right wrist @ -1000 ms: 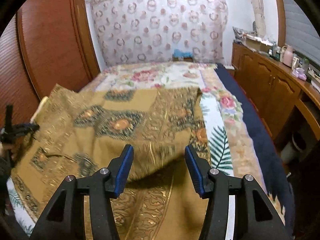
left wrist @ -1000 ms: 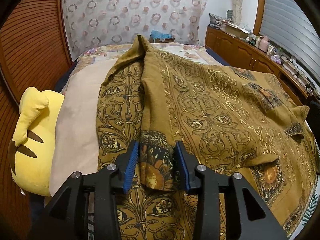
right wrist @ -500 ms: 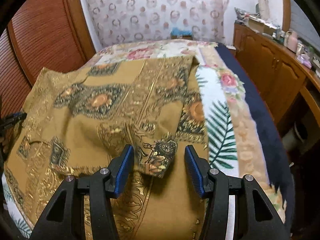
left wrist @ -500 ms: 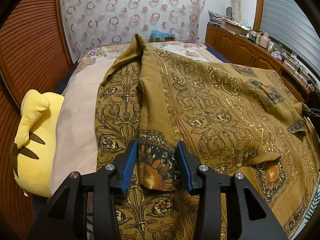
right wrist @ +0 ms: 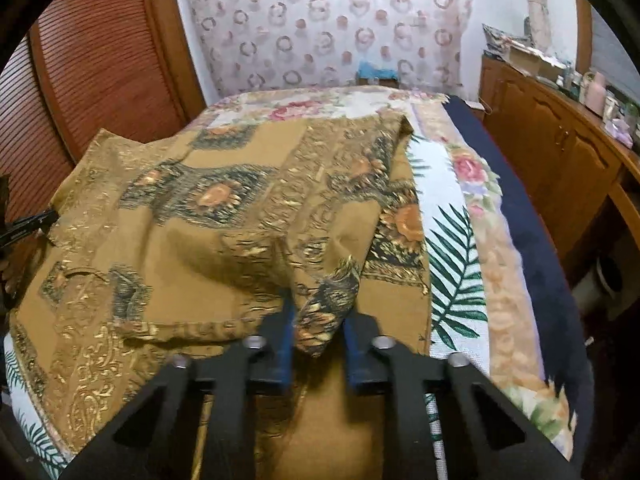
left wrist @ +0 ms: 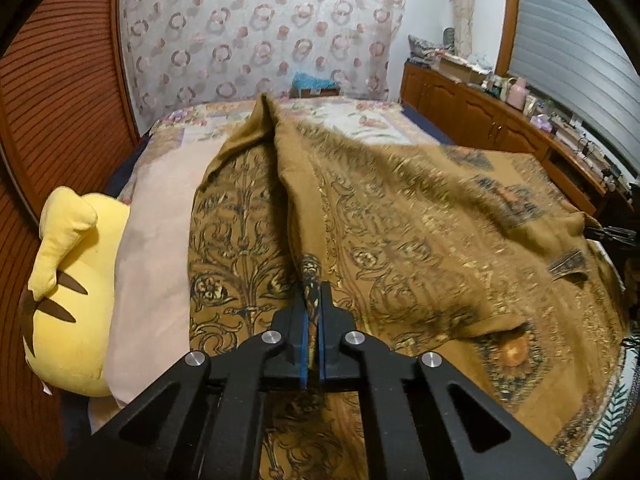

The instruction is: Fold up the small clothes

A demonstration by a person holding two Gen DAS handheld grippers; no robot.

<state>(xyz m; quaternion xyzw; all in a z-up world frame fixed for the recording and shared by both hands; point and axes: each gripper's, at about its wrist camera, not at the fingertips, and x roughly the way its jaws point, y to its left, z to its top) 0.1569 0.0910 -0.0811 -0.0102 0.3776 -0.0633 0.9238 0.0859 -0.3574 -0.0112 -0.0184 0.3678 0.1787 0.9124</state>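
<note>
The mustard-brown patterned garment (left wrist: 420, 240) lay spread across the bed, ahead of both claws and stretching from one to the other. In the left wrist view a raised ridge of the cloth ran from the far end of the bed straight back to the left gripper (left wrist: 314, 316), whose jaws had just been closing and now stood pressed together on the near end of that fold, the cloth pinched thin between the blue pads. In the right wrist view the right gripper (right wrist: 320, 324) had likewise just been closing; a bunched, dark-patterned corner of the garment (right wrist: 332, 300) sat between its fingers, with the pads close against it, though the blur left the firmness of that hold uncertain.

To the left of the left claw lay a pale pink sheet (left wrist: 156, 248) and beyond it a yellow plush toy (left wrist: 68, 280). To the right of the right claw the floral bedspread (right wrist: 456, 240) showed bare, with a navy edge further out. Ahead of both stood a ring-patterned curtain (left wrist: 260, 32), and a wooden cabinet (left wrist: 480, 120) ran along the right.

The step in hand looked like the grasp that opens a fold: both near corners taken. The next move would likely call for lifting both claws together, keeping the edge taut between them, and carrying it forward over the far part so the corners meet squarely. An uneven lift could skew the fold or pull the corner from the right claw.
</note>
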